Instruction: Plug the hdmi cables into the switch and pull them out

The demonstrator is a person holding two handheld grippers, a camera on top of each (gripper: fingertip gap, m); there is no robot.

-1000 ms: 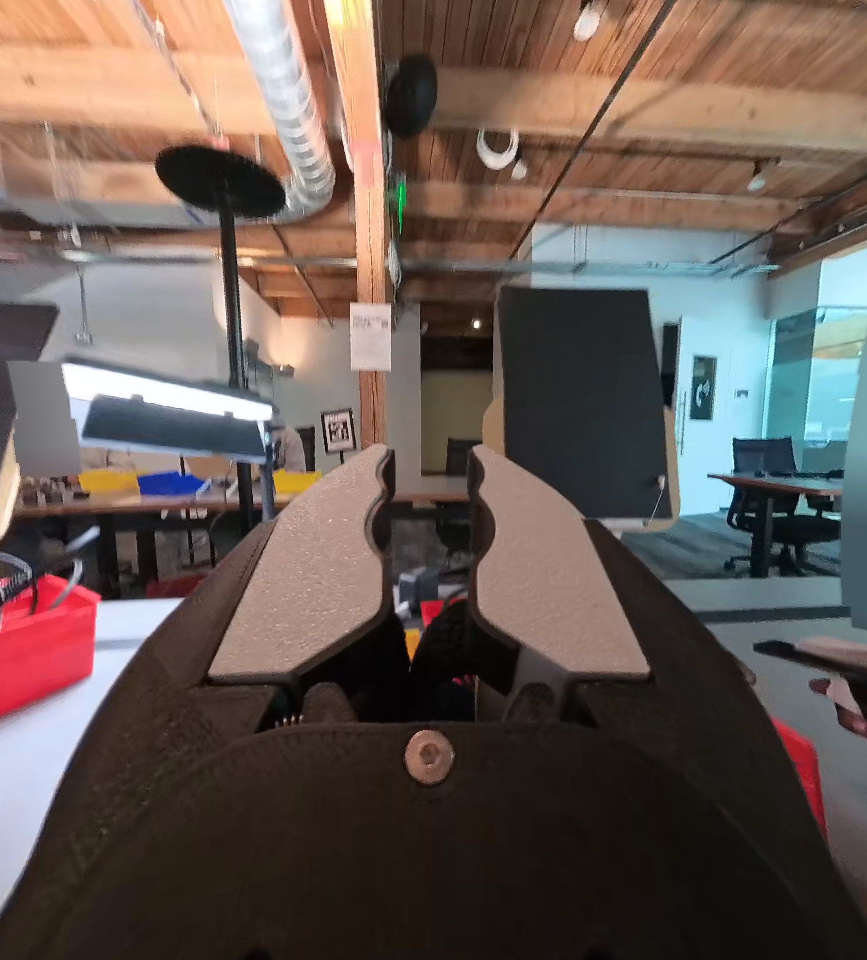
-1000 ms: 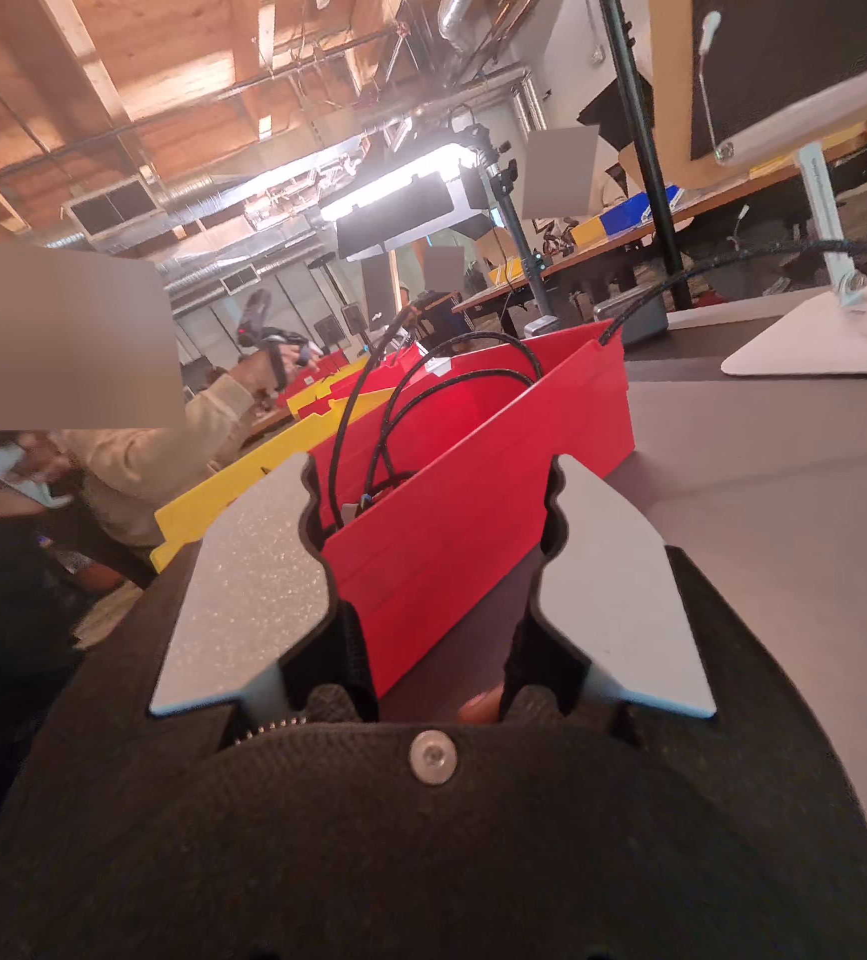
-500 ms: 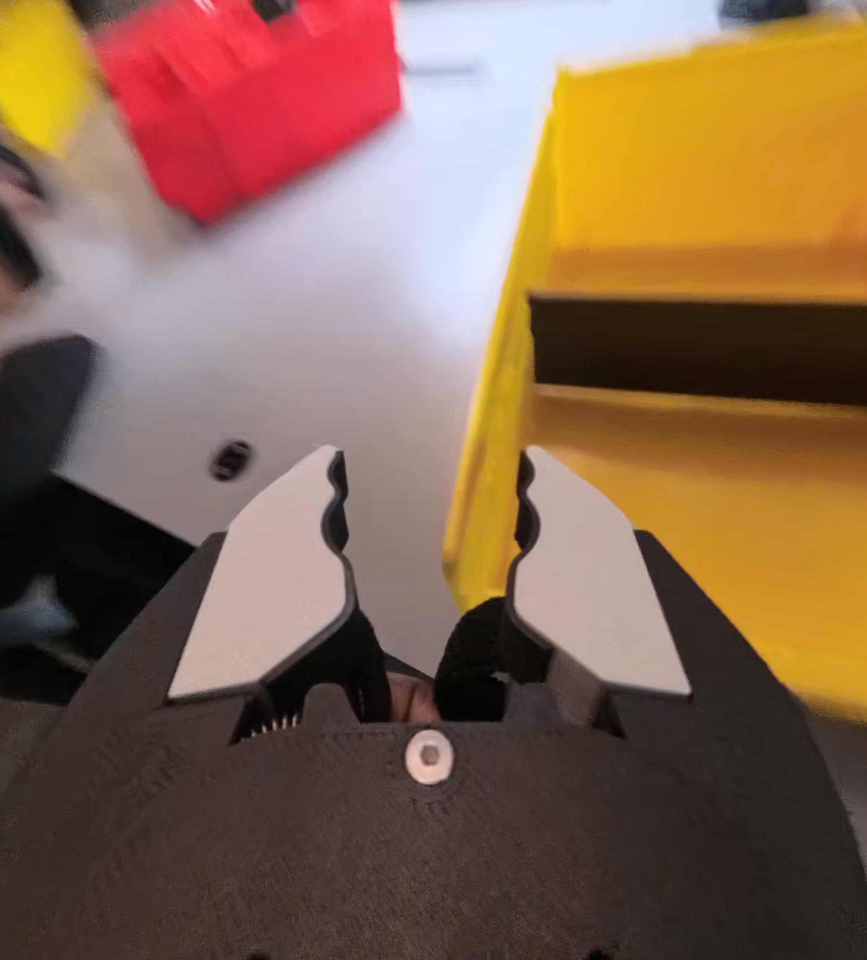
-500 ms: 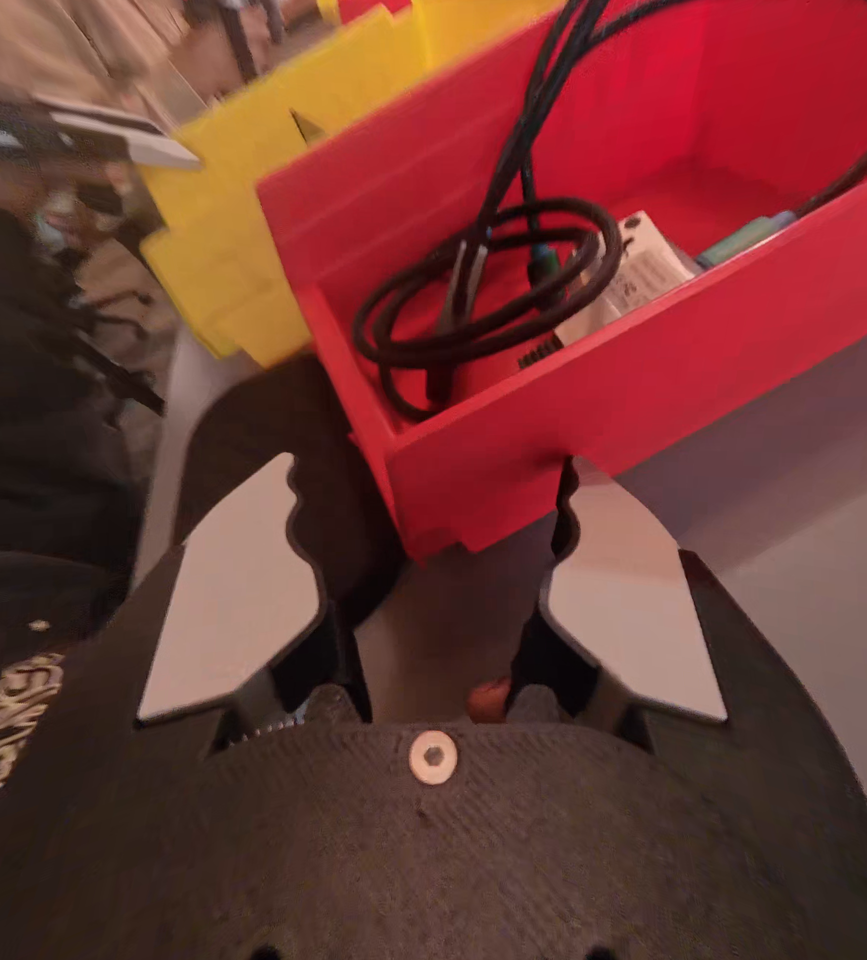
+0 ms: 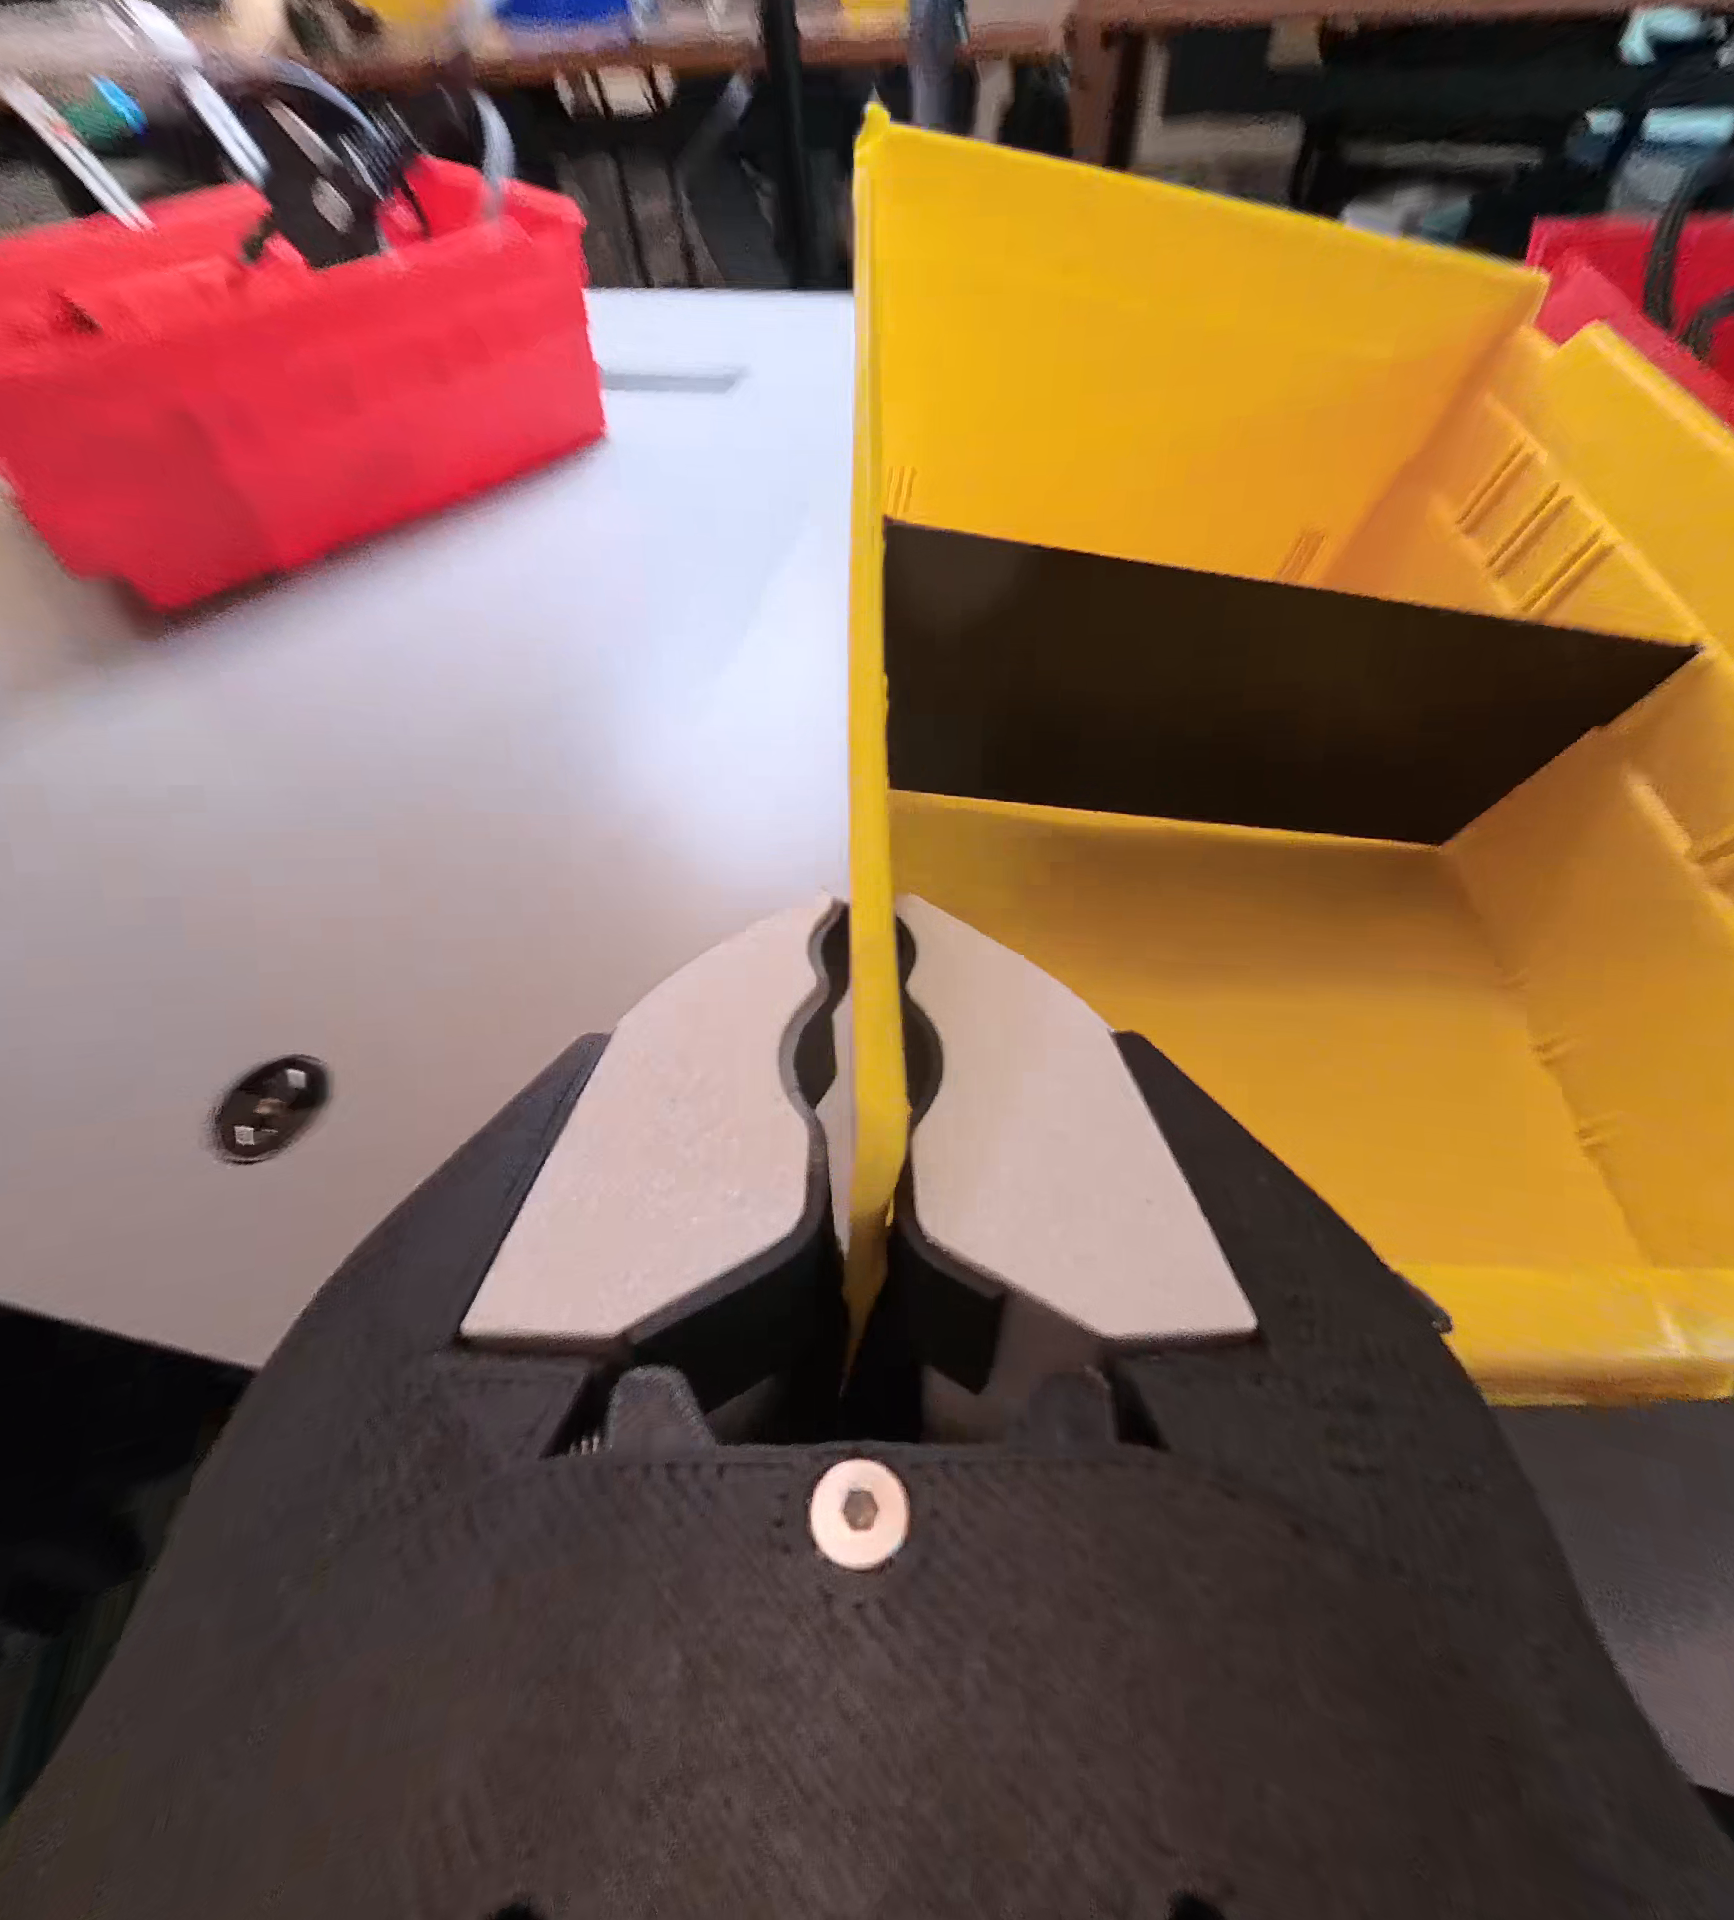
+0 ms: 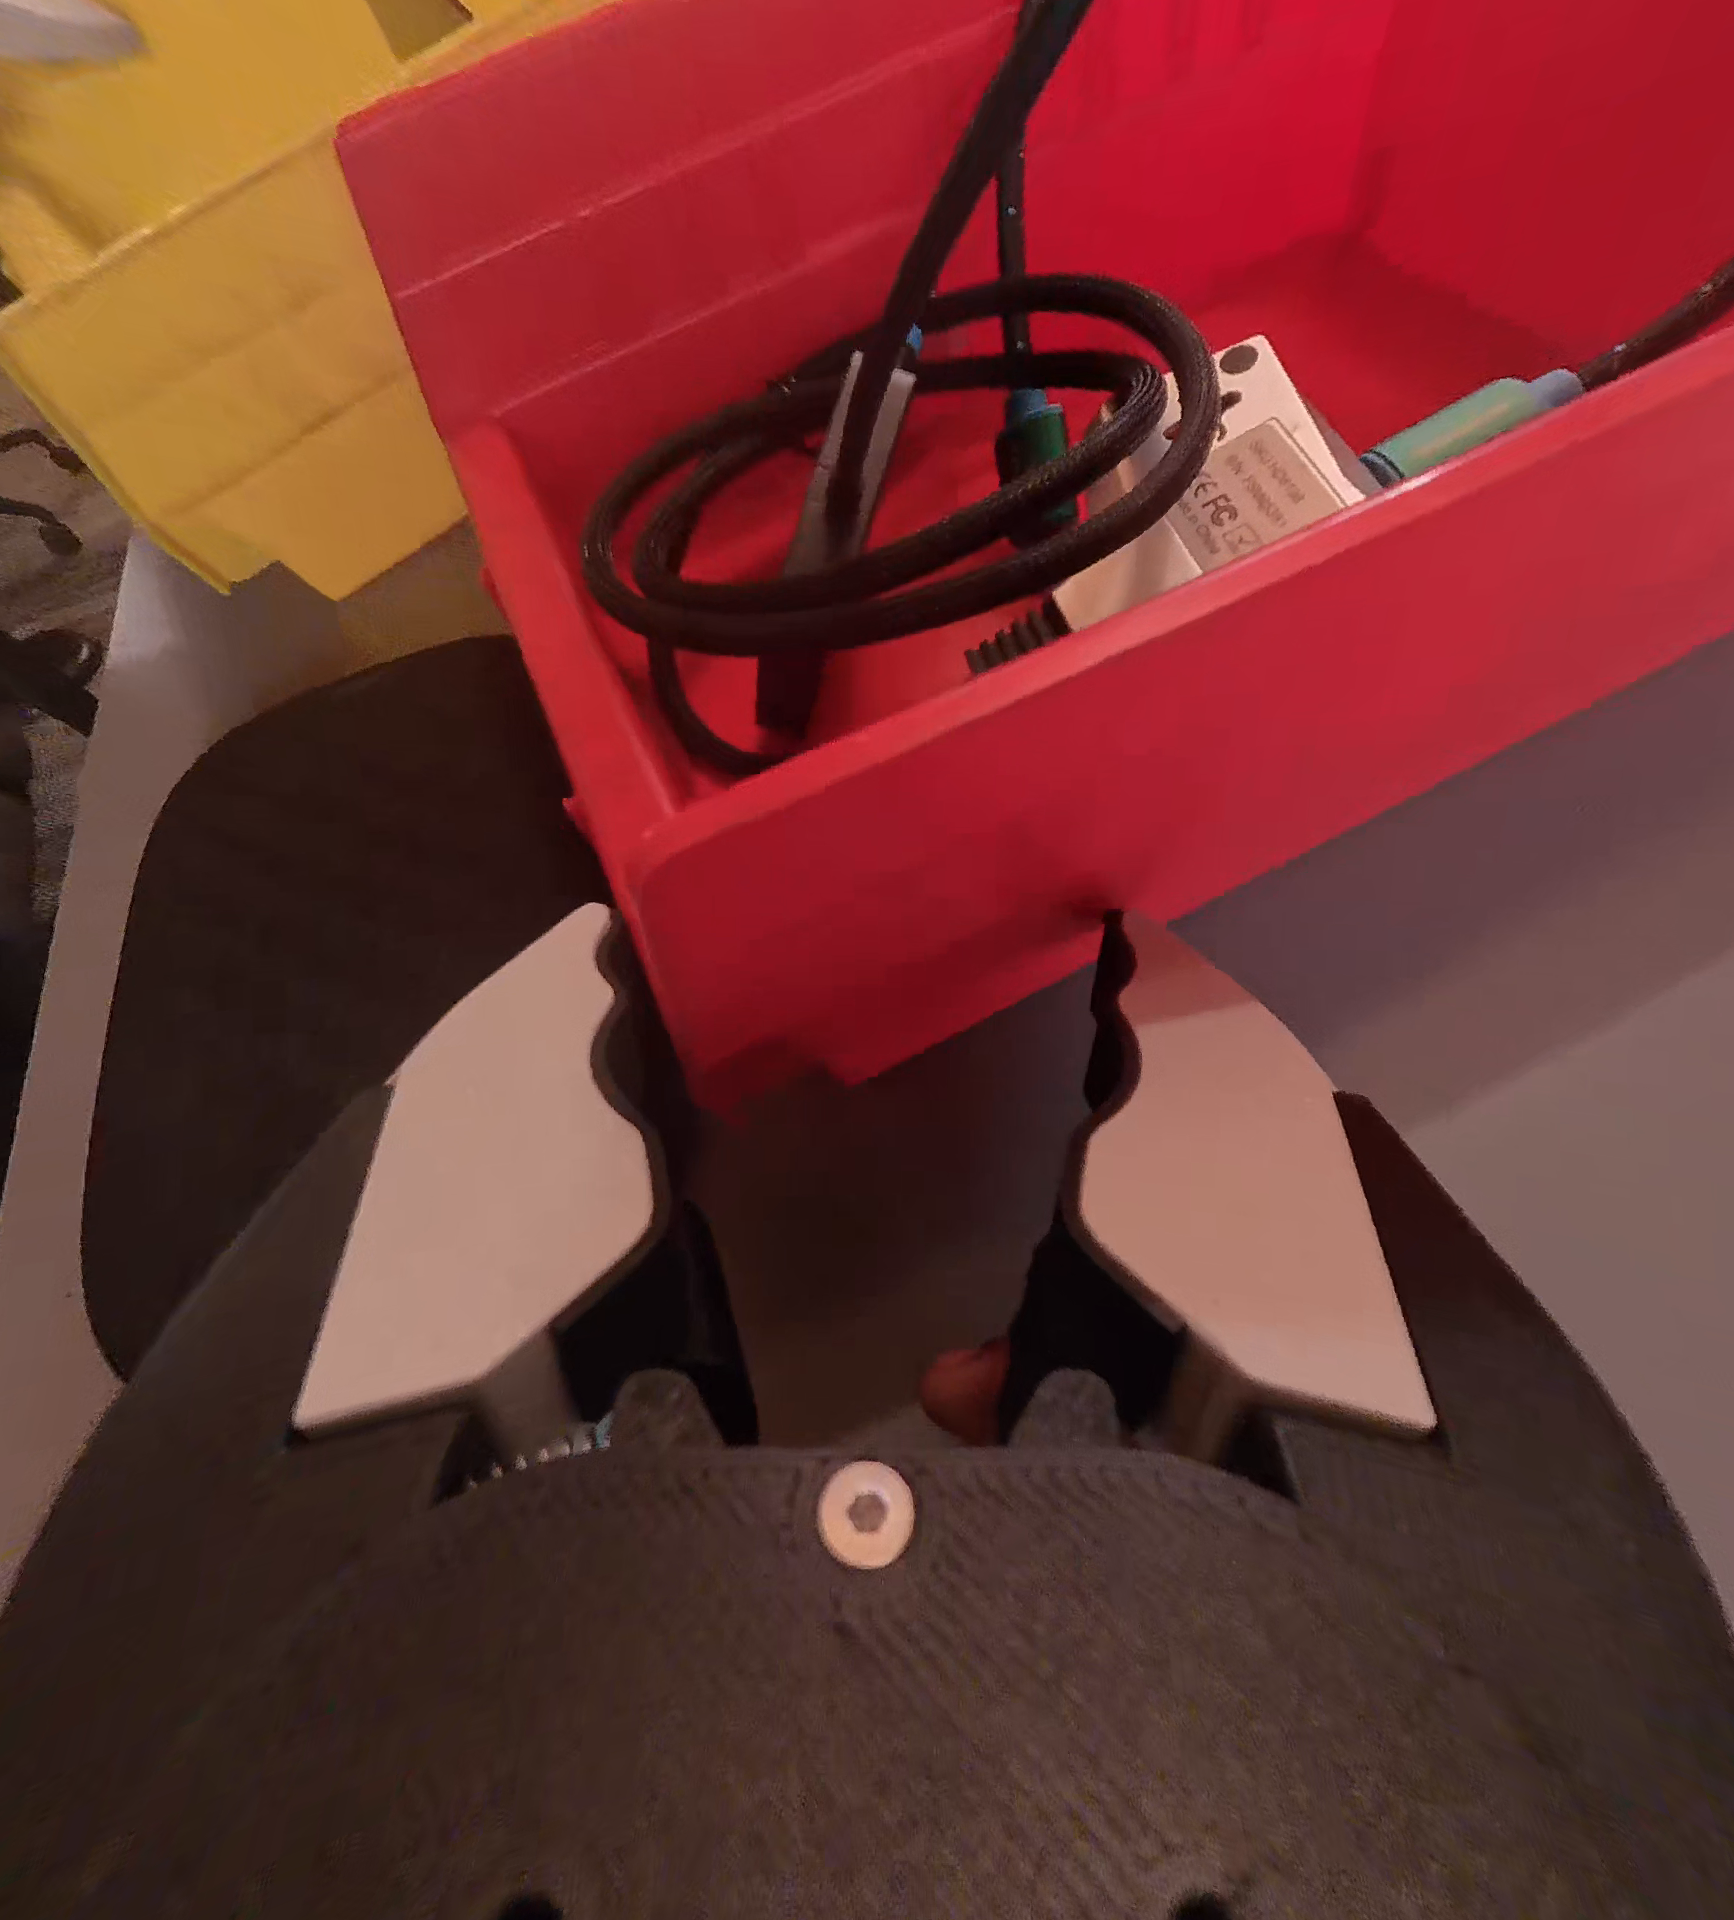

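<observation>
Black braided HDMI cables [image 6: 842, 613] lie coiled in a red bin [image 6: 1258, 748], next to a white switch box [image 6: 1247, 468] and a green plug [image 6: 1455, 436]. My right gripper [image 6: 858, 935] is open and empty, its fingers on either side of the bin's near corner. My left gripper [image 5: 873, 925] is shut on the left wall [image 5: 868, 727] of a yellow bin [image 5: 1206, 1039], which has a black divider [image 5: 1206, 686] and shows nothing inside. The same red bin's edge with cables shows at the far right of the left wrist view [image 5: 1725, 301].
A second red bin [image 5: 271, 395] with tools stands at the back left of the white table [image 5: 427, 779]. The yellow bin [image 6: 219, 312] sits left of the cable bin. A black mat [image 6: 323, 883] lies by the table's near edge. Work tables stand behind.
Both grippers tilted down from the room to the table. The left gripper closed on the yellow bin's wall. The right gripper moved in on the red bin's corner and stayed open.
</observation>
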